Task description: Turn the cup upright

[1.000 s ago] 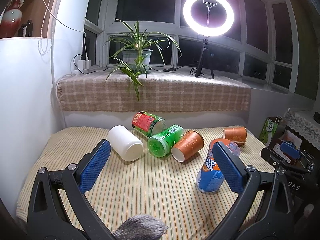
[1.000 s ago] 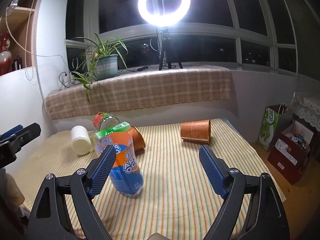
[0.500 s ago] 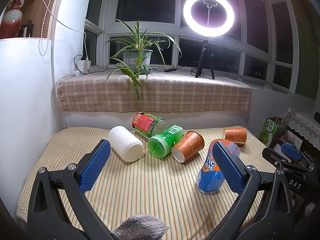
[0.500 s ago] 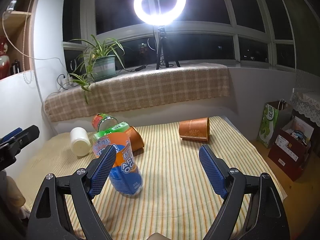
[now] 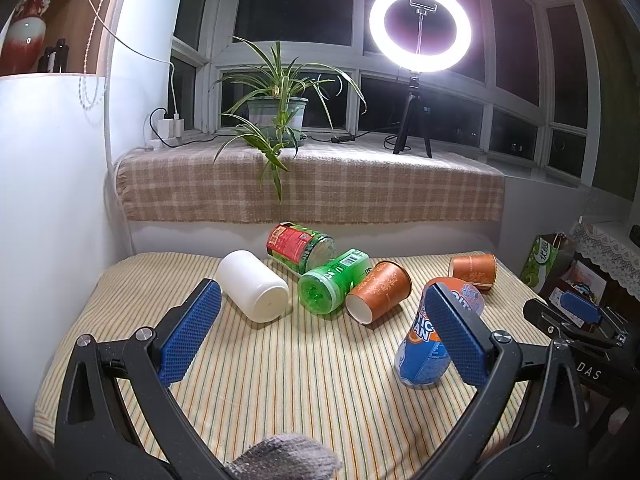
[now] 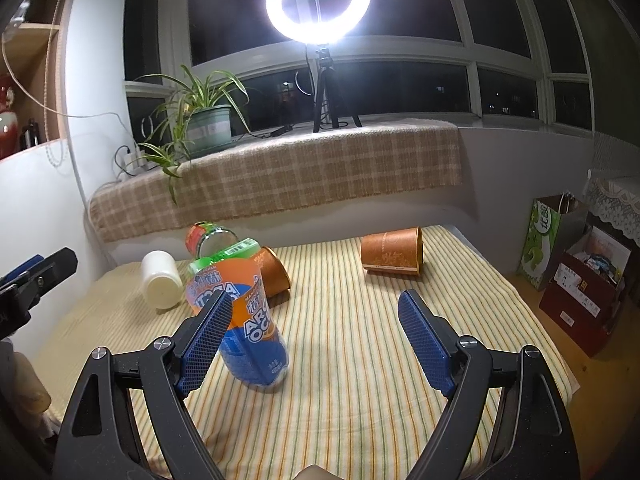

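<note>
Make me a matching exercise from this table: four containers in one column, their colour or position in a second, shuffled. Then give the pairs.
Things:
1. white jar
2. green bottle
3. blue and orange cup
4. far paper cup

States:
A. standing, mouth down
B. on its side, apart from the cluster
C. lying at the cluster's left end
D. lying between the white jar and a brown cup

Pairs: 1-C, 2-D, 3-A, 4-B

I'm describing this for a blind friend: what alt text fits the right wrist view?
An open two-finger gripper hovers over a striped table, with an orange-and-blue cup standing behind its left finger. Farther back an orange paper cup lies on its side.
</note>
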